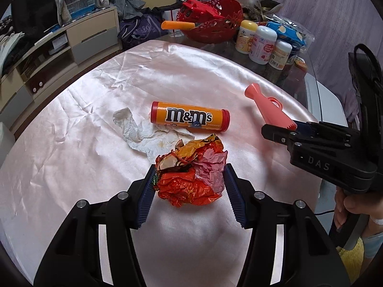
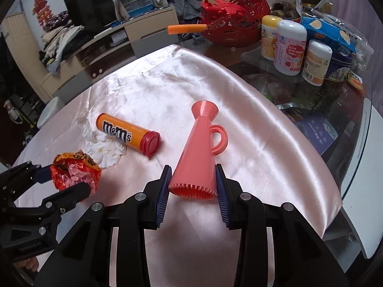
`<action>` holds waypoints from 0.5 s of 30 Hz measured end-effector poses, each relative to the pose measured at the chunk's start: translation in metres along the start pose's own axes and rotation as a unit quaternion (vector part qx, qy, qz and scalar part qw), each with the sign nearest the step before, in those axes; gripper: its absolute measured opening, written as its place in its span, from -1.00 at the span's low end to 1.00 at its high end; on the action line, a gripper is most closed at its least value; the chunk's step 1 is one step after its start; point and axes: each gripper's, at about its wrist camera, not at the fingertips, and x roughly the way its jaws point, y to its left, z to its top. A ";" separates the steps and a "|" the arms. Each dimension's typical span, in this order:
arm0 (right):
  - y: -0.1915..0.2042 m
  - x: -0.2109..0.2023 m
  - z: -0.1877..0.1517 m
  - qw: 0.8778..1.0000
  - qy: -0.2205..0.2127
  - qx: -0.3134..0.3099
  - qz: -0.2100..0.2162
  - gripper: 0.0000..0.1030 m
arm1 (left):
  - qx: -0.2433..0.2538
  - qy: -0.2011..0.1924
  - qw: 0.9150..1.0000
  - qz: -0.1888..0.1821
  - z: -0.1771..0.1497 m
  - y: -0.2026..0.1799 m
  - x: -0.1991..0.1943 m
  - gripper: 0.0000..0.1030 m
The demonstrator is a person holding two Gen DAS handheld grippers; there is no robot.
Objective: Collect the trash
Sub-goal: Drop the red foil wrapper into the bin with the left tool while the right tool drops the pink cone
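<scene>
Big white "m&m's" lettering reads clean off the orange tube (image 1: 190, 117) with red caps, lying on its side on the pink satin cloth (image 1: 71, 143) that covers the tabletop (image 2: 311, 91), one edge resting on a stained white tissue (image 1: 141, 135). On the right device's black body the letters "DAS" show in the left wrist view. The white bottles (image 2: 290, 47) at the far side of the tabletop carry printed labels and a barcode, but the text is too small to read. Now the left tongs (image 1: 189, 179): partly closed, both blue ribbed pads pressed against a crumpled ball of orange foil wrapper and pink paper (image 1: 194, 174), which sits squeezed between them just above the cloth, near the tissue. Over to the right tongs (image 2: 192, 181): narrower still, pads clamped on either side of the wide toothed end of a salmon-pink plastic cone with a ring handle (image 2: 203, 148), its flared small end pointing away across the cloth. Both devices angle steeply down toward the tabletop. A person's hand (image 1: 344, 208) wraps the right device's handle at the right edge of the left wrist view. A red basket (image 1: 215, 27) sits behind, beside the bottles.
</scene>
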 end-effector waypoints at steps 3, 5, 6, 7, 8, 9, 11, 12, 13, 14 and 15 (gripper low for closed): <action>0.001 -0.027 -0.013 1.000 -0.007 -0.007 -0.001 -0.27 | 0.006 -0.009 1.000 -0.002 -0.008 -0.007 -0.021 0.02; 0.001 -0.045 -0.022 1.000 -0.011 -0.008 -0.002 -0.27 | 0.006 -0.011 1.000 -0.004 -0.016 -0.014 -0.033 0.03; 0.000 -0.055 -0.027 1.000 -0.013 -0.008 -0.003 -0.27 | 0.007 -0.011 1.000 -0.006 -0.020 -0.017 -0.038 0.03; -0.001 -0.064 -0.031 1.000 -0.015 -0.006 -0.004 -0.27 | 0.008 -0.011 1.000 -0.008 -0.025 -0.021 -0.043 0.03; -0.003 -0.074 -0.037 1.000 -0.018 -0.005 -0.006 -0.27 | 0.009 -0.011 1.000 -0.011 -0.030 -0.026 -0.048 0.02; -0.004 -0.084 -0.043 1.000 -0.022 -0.004 -0.009 -0.27 | 0.011 -0.011 1.000 -0.014 -0.036 -0.030 -0.054 0.03; -0.008 -0.102 -0.055 0.999 -0.028 -0.001 -0.015 -0.27 | 0.015 -0.011 1.000 -0.022 -0.047 -0.039 -0.065 0.02; -0.010 -0.112 -0.061 0.999 -0.032 -0.001 -0.019 -0.27 | 0.018 -0.011 0.999 -0.025 -0.052 -0.045 -0.070 0.02; -0.011 -0.121 -0.067 0.999 -0.035 0.000 -0.023 -0.27 | 0.021 -0.012 0.999 -0.028 -0.058 -0.050 -0.075 0.03; -0.013 -0.130 -0.073 0.999 -0.039 0.001 -0.027 -0.27 | 0.024 -0.013 0.999 -0.032 -0.064 -0.055 -0.080 0.03; -0.015 -0.138 -0.080 0.999 -0.041 0.001 -0.031 -0.27 | 0.025 -0.013 0.999 -0.035 -0.069 -0.059 -0.084 0.03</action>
